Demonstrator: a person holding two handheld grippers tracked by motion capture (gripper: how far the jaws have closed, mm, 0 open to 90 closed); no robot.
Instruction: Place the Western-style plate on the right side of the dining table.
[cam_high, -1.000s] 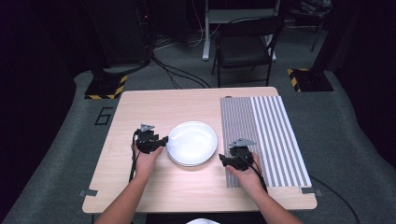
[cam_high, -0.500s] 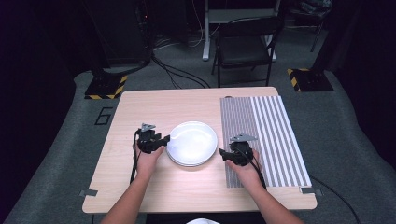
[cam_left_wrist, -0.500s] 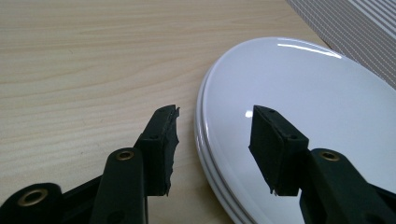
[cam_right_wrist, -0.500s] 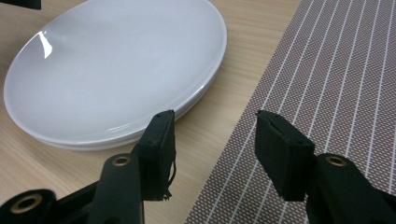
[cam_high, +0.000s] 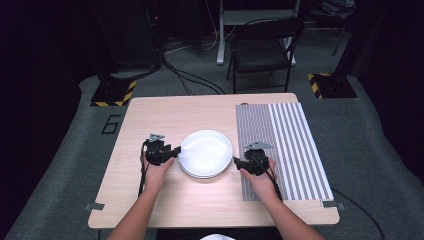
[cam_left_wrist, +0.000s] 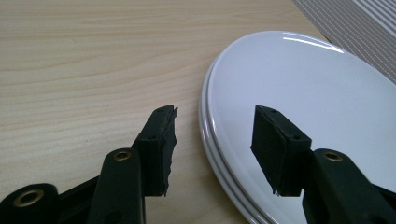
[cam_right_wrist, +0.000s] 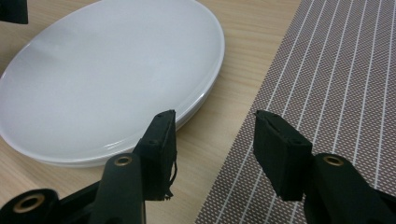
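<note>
At the centre of the high view, a stack of white plates (cam_high: 205, 153) (two rims show in the left gripper view) rests flat on the wooden bench (cam_high: 165, 112), just left of the striped placemat (cam_high: 285, 145) that fills the right part of the benchtop. The left gripper (cam_high: 172, 151) sits at the stack's left edge; in its own view the jaws stand partly open, one over bare wood and one over the plates' rim (cam_left_wrist: 243, 154), with no pad pressing on the china as far as can be told. The right gripper (cam_high: 237, 162) waits at the lower right edge of the stack, over the seam between wood and mat; its jaws have just been closing, yet a clear gap remains and nothing lies between them apart from bench and mat below.

By my reading the work is at its start: both hands are placed for a hold, no plate is lifted or shifted, and the mat is bare. Gripping a rim, raising the top plate and setting it down all remain to be done.
</note>
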